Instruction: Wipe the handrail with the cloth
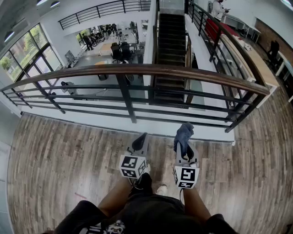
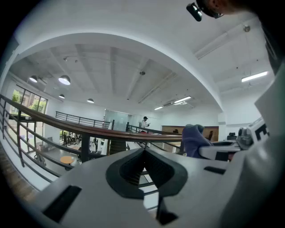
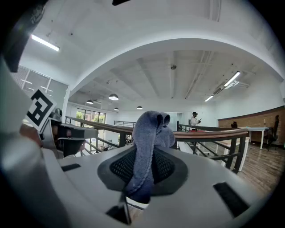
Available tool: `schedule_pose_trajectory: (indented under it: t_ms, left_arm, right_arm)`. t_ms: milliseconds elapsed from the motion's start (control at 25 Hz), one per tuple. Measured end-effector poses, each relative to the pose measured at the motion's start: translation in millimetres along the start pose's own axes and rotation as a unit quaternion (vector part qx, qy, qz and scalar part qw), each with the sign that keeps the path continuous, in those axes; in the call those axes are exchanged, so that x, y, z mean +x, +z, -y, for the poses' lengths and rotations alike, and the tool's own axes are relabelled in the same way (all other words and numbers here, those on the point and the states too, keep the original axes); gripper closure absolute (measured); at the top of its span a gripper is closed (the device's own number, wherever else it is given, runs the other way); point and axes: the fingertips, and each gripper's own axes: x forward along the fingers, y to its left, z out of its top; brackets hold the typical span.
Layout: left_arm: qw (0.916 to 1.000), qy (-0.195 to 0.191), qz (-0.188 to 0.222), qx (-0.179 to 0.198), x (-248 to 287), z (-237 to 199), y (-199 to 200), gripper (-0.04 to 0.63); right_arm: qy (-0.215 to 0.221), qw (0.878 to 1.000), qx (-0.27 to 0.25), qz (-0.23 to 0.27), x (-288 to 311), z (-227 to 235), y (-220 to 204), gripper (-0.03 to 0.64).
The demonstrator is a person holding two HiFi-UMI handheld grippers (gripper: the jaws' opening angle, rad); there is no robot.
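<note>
Head view — cloth [image 1: 184,133] clamped in right gripper [image 1: 184,148], short of handrail [image 1: 137,69].

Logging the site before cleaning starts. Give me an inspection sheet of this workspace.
Surface: wood-plank floor up to the railing.
Job's things: brown handrail ahead, apart from both grippers; blue-grey cloth held short of it.
Clutter: nothing seen.
Grippers: left gripper fingers shut, nothing between them; right gripper shut on the cloth.
Cables: nothing seen.
Surroundings: staircase beyond the rail, a lower floor below, a person on the far walkway.
</note>
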Motion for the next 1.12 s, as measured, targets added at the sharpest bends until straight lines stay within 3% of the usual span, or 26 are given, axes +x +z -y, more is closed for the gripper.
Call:
schedule_pose_trajectory:
  t_ms: [240,640,960,1120]
  left_arm:
    - [0.9998,0.016,-0.004,-0.013,35.2,-49.1,9.2,0.592]
    - [0.9992,0.034,0.000,-0.022,136.3,-145.0,46.7,0.591]
    - [0.9934,0.102,-0.028,-0.045,187.6,-266.0,68.9,0.592]
    - [0.9928,0.107,-0.030,-0.045,205.8,-322.6,88.3,0.592]
  right_arm:
    - [0.019,0.999,0.045,0.005,50.8,-7.5,22.4,0.538]
    - [0.032,0.999,0.022,-0.001,201.6,-4.8,62.2,0.538]
    - [0.086,0.996,0.008,0.010,325.1,-66.5,103.0,0.538]
    - [0.098,0.995,0.001,0.003,390.6,-100.0,108.9,0.538]
